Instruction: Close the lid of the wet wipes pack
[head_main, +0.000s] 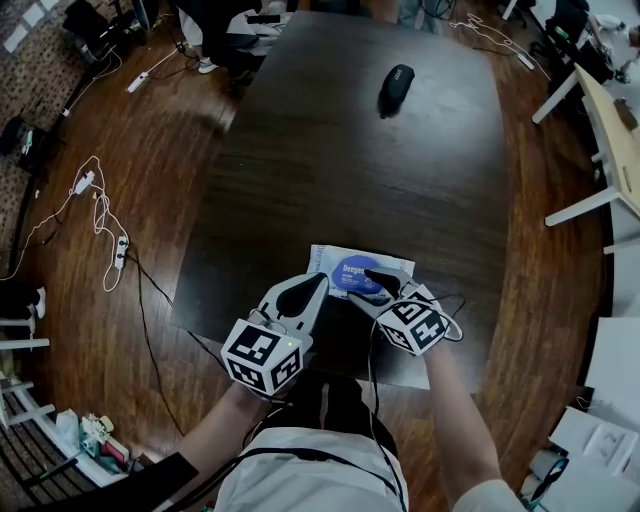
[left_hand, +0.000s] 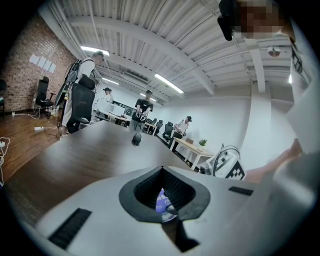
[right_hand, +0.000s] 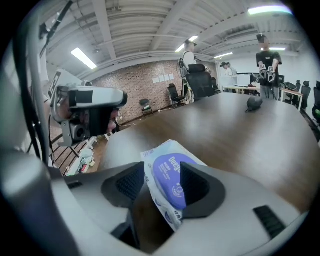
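The wet wipes pack (head_main: 348, 268) is white with a blue oval lid (head_main: 357, 275) lying flat on it, near the front edge of the dark table (head_main: 330, 150). My right gripper (head_main: 385, 283) reaches over the lid from the right. In the right gripper view the pack (right_hand: 167, 182) stands tilted between the jaws, and my right gripper (right_hand: 164, 171) is shut on it. My left gripper (head_main: 322, 280) is shut with nothing in it, its tips at the pack's left edge. In the left gripper view only a bit of blue lid (left_hand: 164, 201) shows through the shut left gripper (left_hand: 161, 170).
A black mouse-like object (head_main: 396, 88) lies far up the table. White desks (head_main: 610, 130) stand to the right, and cables with power strips (head_main: 100, 220) run over the wooden floor at left. People and office chairs (left_hand: 80, 102) are beyond the table's far end.
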